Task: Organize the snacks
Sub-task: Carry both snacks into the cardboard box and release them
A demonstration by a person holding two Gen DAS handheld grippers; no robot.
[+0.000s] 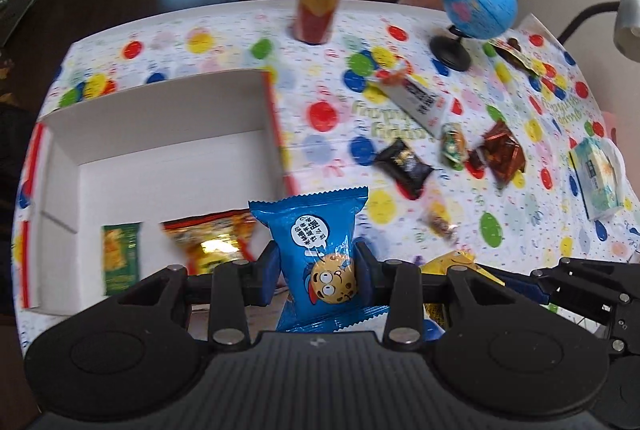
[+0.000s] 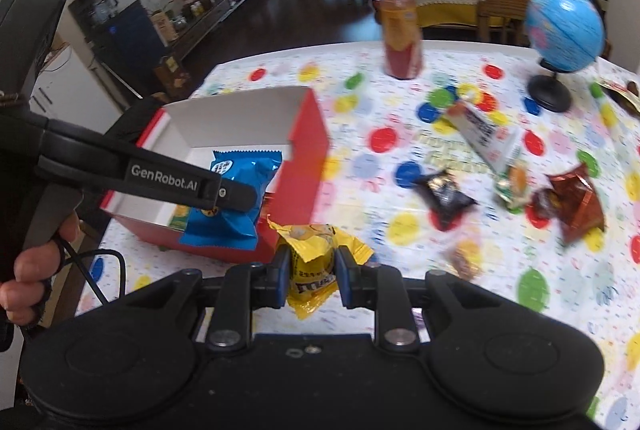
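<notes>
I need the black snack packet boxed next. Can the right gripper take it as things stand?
Probably not yet: the right gripper is shut on the yellow candy packet. The black snack packet itself lies uncovered on the tablecloth, so once the yellow one is dropped, the way looks free.

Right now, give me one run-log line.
left gripper: shut on blue pack | right gripper: shut on yellow pack | box: two packs inside

Table (image 1: 224, 29) with box (image 1: 168, 117), snacks (image 1: 404, 163)
</notes>
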